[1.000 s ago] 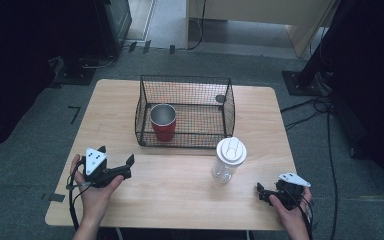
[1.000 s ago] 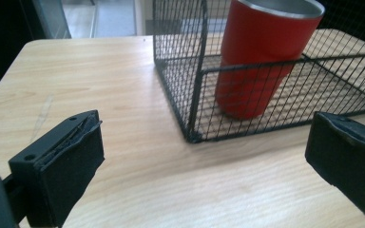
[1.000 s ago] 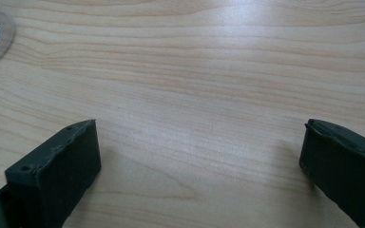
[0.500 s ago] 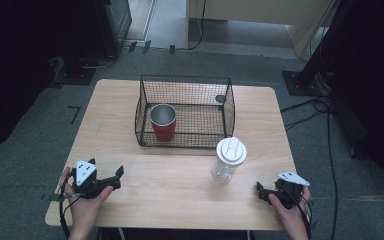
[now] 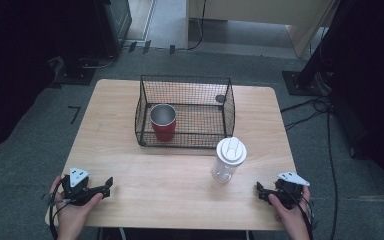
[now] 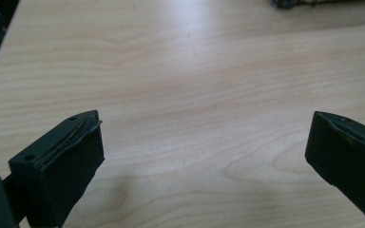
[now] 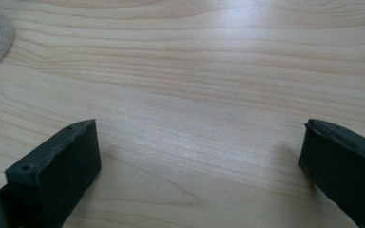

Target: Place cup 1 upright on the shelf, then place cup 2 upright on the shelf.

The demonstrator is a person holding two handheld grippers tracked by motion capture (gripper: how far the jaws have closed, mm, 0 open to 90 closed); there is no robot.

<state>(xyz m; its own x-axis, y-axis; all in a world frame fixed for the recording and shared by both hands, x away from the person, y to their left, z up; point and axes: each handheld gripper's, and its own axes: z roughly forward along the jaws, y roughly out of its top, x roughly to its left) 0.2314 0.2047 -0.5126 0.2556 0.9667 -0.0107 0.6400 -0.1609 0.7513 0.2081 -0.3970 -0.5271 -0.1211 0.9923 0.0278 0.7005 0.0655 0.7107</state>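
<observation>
A red cup (image 5: 163, 122) stands in the wire basket (image 5: 228, 107); both claws (image 5: 109, 183) (image 5: 260, 189) gape wide, empty.

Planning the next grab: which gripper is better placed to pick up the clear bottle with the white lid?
Right. The right gripper rests open on the table just beside the bottle, which stands outside the wire basket. The left gripper, also open, sits near the far left corner.

Red cup (image 5: 163, 123), black mesh basket (image 5: 182, 84), clear bottle (image 5: 227, 162) w/ white lid.
</observation>
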